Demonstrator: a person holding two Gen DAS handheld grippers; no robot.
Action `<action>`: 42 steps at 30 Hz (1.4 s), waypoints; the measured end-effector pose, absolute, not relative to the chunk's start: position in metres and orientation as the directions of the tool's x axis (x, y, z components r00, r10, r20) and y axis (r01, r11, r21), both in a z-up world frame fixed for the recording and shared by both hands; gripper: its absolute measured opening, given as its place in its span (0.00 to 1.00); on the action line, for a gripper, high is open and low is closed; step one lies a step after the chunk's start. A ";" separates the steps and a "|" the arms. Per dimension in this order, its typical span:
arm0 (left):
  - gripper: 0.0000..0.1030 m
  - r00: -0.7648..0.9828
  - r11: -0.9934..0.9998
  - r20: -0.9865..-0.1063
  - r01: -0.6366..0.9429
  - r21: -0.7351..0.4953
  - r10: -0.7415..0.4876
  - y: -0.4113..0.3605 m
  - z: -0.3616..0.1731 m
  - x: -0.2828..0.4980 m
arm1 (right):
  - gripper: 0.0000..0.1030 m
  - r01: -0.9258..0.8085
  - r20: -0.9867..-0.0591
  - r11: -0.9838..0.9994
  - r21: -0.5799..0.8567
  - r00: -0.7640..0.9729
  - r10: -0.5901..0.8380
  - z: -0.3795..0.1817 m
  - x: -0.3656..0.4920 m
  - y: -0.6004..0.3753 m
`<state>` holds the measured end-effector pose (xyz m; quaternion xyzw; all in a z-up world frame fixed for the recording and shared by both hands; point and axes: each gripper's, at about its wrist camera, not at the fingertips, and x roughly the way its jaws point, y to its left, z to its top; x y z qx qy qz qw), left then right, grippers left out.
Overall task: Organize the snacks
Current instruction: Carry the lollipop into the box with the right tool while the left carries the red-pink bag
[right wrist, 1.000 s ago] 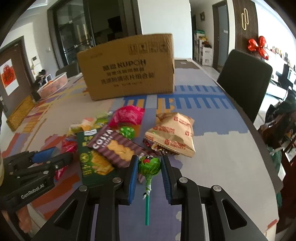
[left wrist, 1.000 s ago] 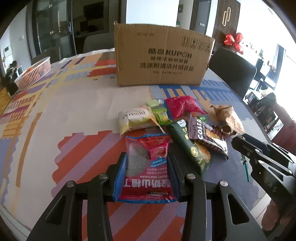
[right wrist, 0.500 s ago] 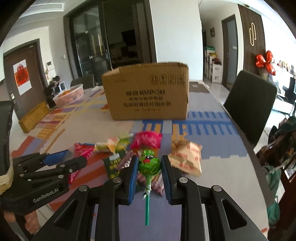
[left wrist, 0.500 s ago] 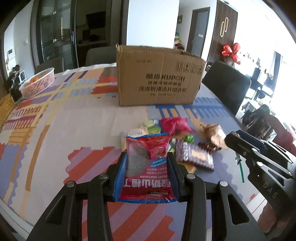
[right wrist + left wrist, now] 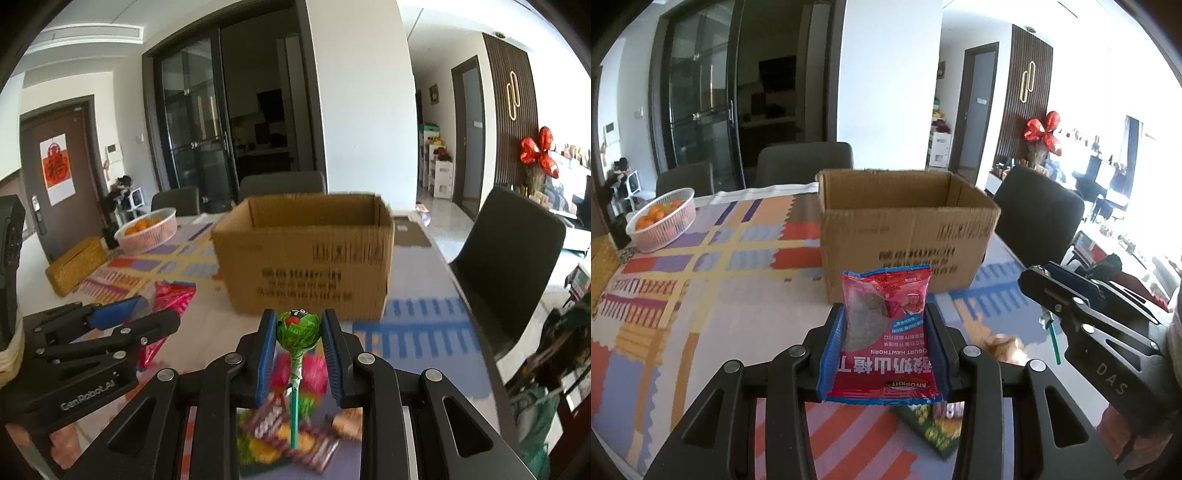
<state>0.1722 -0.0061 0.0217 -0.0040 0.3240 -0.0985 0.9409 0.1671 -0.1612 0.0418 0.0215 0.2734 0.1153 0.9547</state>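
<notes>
My left gripper [image 5: 884, 332] is shut on a red hawthorn snack packet [image 5: 884, 339] and holds it raised above the table, in front of the open cardboard box [image 5: 905, 236]. My right gripper [image 5: 298, 332] is shut on a green lollipop [image 5: 298, 326], also raised, facing the same box [image 5: 306, 254]. Each gripper shows in the other's view: the right one [image 5: 1082, 317] at the right, the left one [image 5: 103, 325] at the left with the red packet [image 5: 171, 297]. The other snacks [image 5: 291, 424] lie blurred on the table below.
A pink basket of oranges [image 5: 661, 219] stands at the table's far left, with a yellow box [image 5: 75, 266] near it. Dark chairs [image 5: 513, 266] stand at the right side and behind the table. The patterned tablecloth [image 5: 713, 280] spreads left of the box.
Both grippers have risen from the snack pile with their items held, and now face the open top of the box from higher up.
</notes>
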 end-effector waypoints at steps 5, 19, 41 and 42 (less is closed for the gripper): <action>0.40 0.778 0.978 -0.598 0.204 -0.049 -0.192 -0.008 0.042 0.196 | 0.25 -0.218 -0.512 0.970 0.109 0.824 0.243 0.062 0.195 -0.160; 0.40 0.755 0.975 -0.631 0.224 -0.007 -0.178 -0.010 0.084 0.275 | 0.25 -0.240 -0.528 0.967 0.091 0.811 0.251 0.103 0.272 -0.159; 0.41 0.667 0.980 -0.730 0.198 -0.021 -0.150 -0.020 0.049 0.376 | 0.25 -0.192 -0.664 0.974 0.120 0.713 0.223 0.081 0.380 -0.166; 0.41 0.669 0.981 -0.729 0.191 -0.020 -0.145 -0.020 0.049 0.376 | 0.26 -0.191 -0.668 0.975 0.116 0.711 0.219 0.079 0.384 -0.166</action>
